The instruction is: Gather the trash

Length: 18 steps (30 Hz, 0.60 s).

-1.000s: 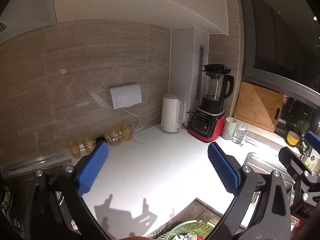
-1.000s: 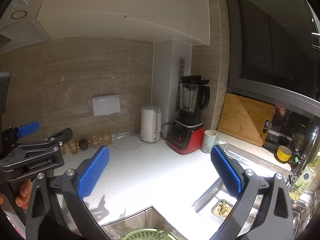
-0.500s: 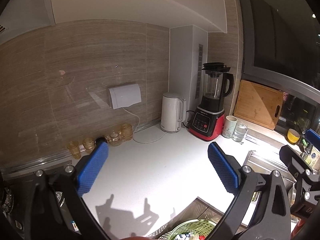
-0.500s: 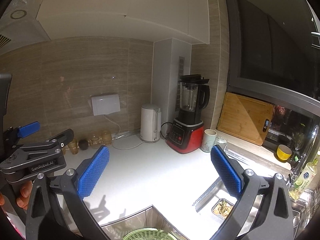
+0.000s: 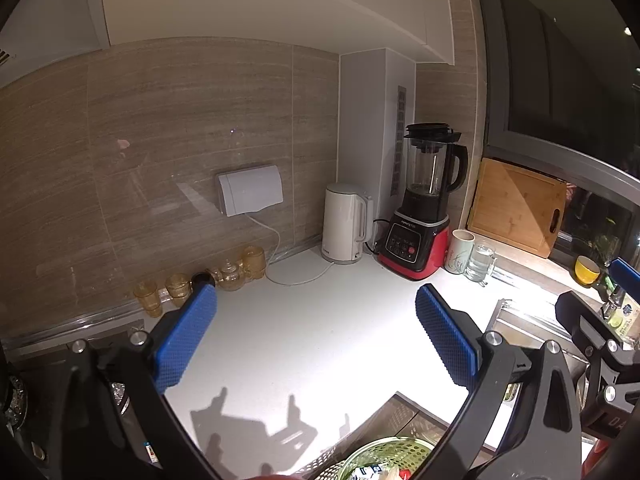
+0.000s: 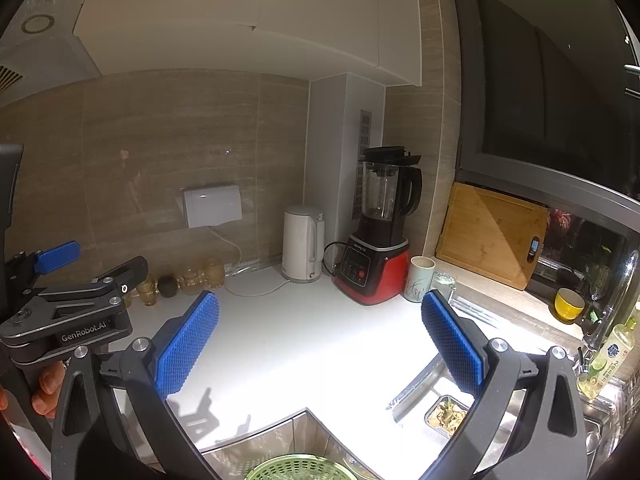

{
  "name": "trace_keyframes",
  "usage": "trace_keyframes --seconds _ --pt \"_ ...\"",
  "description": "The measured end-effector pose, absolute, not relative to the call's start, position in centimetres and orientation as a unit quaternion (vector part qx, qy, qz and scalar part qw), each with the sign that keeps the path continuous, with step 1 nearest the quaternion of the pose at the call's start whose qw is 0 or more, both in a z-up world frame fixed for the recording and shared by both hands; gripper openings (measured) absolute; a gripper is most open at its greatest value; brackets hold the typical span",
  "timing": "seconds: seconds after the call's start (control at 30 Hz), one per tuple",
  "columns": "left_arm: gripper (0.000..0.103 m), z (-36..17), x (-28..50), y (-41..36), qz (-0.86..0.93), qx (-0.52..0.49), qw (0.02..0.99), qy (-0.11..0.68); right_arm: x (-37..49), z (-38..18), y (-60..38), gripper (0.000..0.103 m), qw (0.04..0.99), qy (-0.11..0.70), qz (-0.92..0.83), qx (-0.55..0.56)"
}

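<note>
We find the left gripper (image 5: 316,340) and right gripper (image 6: 320,340) both spread wide and holding nothing, hovering above the counter (image 5: 320,320). A green basket (image 5: 384,458) at the counter's near edge holds wrappers (image 5: 368,472), which we judge to be trash. A small tray (image 6: 446,416) of scraps sits by the sink. Collection appears unfinished; we see no bin.

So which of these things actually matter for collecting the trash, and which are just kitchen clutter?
For the job:
- green perforated plastic basket holding scraps and wrappers
- small metal tray of food scraps
- left gripper and right gripper, both open and empty

Just lying about:
- white electric kettle
- red-and-black blender
- wooden cutting board
- amber glass cups
- yellow bowl
</note>
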<state>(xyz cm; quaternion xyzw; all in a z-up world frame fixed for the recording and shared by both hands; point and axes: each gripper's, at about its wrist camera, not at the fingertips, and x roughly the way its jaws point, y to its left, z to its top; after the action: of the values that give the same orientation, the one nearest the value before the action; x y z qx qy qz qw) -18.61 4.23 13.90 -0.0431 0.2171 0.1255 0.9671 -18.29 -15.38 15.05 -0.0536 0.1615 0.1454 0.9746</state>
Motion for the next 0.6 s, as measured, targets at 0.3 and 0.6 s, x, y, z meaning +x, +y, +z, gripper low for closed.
trace_keyframes --seconds 0.3,0.6 --pt "0.095 13.55 -18.52 4.83 0.127 -0.046 0.966 0.221 -18.33 14.8 -15.03 0.101 0.974 0.164 0.146 -0.056" --pt "0.095 13.33 -18.57 5.18 0.128 -0.05 0.965 0.225 -18.57 14.45 -14.71 0.101 0.973 0.165 0.148 -0.059"
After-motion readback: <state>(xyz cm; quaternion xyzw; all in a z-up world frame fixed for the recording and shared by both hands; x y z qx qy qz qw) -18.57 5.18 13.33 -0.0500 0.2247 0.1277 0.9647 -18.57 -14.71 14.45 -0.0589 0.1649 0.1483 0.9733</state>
